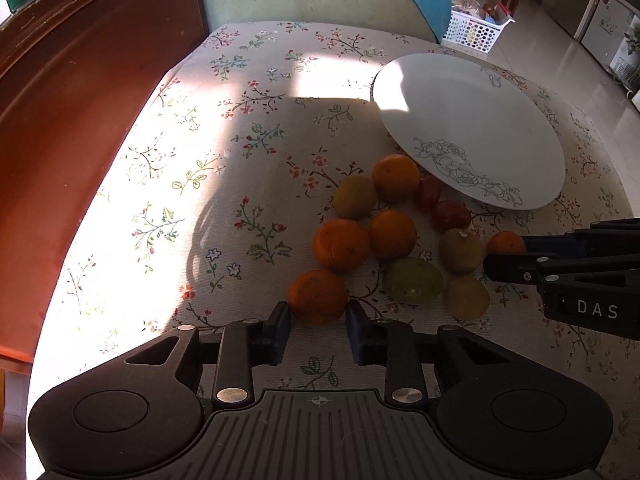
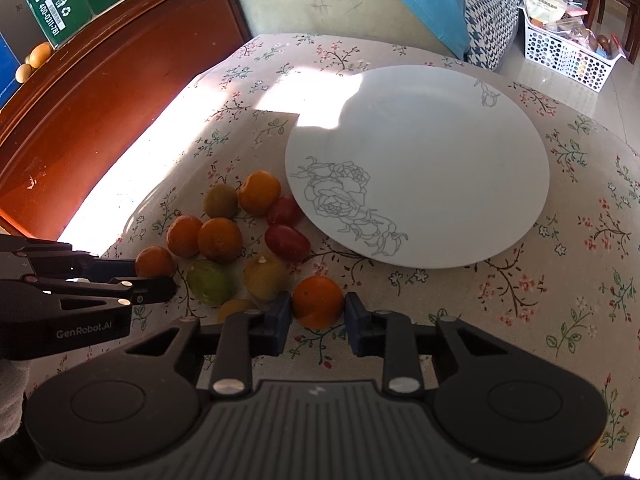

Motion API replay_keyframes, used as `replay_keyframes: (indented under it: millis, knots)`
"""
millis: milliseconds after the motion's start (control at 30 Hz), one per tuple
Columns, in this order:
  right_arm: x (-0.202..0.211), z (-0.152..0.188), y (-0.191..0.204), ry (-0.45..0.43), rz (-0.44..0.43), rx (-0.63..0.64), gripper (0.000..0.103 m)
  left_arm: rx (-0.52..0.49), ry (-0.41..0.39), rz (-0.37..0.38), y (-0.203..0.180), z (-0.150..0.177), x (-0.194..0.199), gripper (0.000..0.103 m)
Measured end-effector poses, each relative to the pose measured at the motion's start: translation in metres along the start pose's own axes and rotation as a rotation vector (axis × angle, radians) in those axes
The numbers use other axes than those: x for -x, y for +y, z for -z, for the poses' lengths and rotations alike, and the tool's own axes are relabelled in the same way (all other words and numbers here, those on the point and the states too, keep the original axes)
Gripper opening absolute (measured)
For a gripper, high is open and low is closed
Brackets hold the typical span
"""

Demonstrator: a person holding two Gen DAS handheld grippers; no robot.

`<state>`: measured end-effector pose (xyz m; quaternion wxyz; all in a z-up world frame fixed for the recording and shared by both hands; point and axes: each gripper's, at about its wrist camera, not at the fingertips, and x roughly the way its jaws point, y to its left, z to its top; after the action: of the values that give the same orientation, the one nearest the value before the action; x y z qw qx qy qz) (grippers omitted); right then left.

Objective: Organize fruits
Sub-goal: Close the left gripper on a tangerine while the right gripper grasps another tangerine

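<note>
We find the left gripper (image 1: 318,322) pitched steeply down over the counter (image 1: 240,200), its pads closed against both sides of an orange (image 1: 318,297) at the near edge of the fruit cluster. The orange rests on the floral cloth. In the right wrist view this gripper (image 2: 156,280) enters from the left edge, clamped on that same orange (image 2: 154,261).

We find the right gripper (image 2: 318,320) at a similar downward pitch, pads pressed on a second orange (image 2: 318,301), the fruit nearest the plate's front rim. From the left wrist view it (image 1: 496,262) reaches in from the right.

Between the two grippers lie a green fruit (image 1: 414,280), two yellowish fruits and a brownish one. Beyond them we note three more oranges, another yellowish fruit and two red fruits (image 2: 287,242), the reds just beside the plate (image 2: 440,140). The plate, white with a rose outline, holds no fruit. Past the counter a white basket (image 2: 568,52) stands on the floor.
</note>
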<state>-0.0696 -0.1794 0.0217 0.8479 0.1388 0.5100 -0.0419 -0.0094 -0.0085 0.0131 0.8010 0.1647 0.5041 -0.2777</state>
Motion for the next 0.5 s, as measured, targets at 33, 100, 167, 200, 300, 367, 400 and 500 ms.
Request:
replay_keyframes:
  millis: [33,100,167,200,300,367,400,500]
  knots:
    - [0.001,0.000,0.000,-0.002,-0.005,0.000,0.029,0.000,-0.001,0.001,0.000,0.000,0.000,0.027]
    - [0.003,-0.001,0.001,-0.008,-0.013,0.001,0.029,0.006,-0.007,0.006,0.002,0.000,0.003,0.027]
    - [0.005,-0.003,0.001,-0.015,-0.021,-0.002,0.029,0.012,-0.019,0.013,0.003,-0.001,0.008,0.027]
    - [0.006,-0.003,0.001,-0.018,-0.025,-0.005,0.029,0.014,-0.025,0.016,0.004,-0.001,0.010,0.024]
    - [0.010,-0.005,0.000,-0.029,-0.034,-0.009,0.029,0.023,-0.041,0.024,0.004,-0.003,0.017,0.023]
    - [0.011,-0.007,-0.001,-0.033,-0.036,-0.011,0.029,0.024,-0.050,0.031,0.003,-0.005,0.021,0.023]
    - [0.011,-0.007,-0.001,-0.032,-0.034,-0.014,0.029,0.021,-0.054,0.034,0.001,-0.006,0.022,0.023]
    - [0.010,-0.005,-0.002,-0.022,-0.029,-0.016,0.029,0.010,-0.057,0.040,-0.003,-0.008,0.023,0.023]
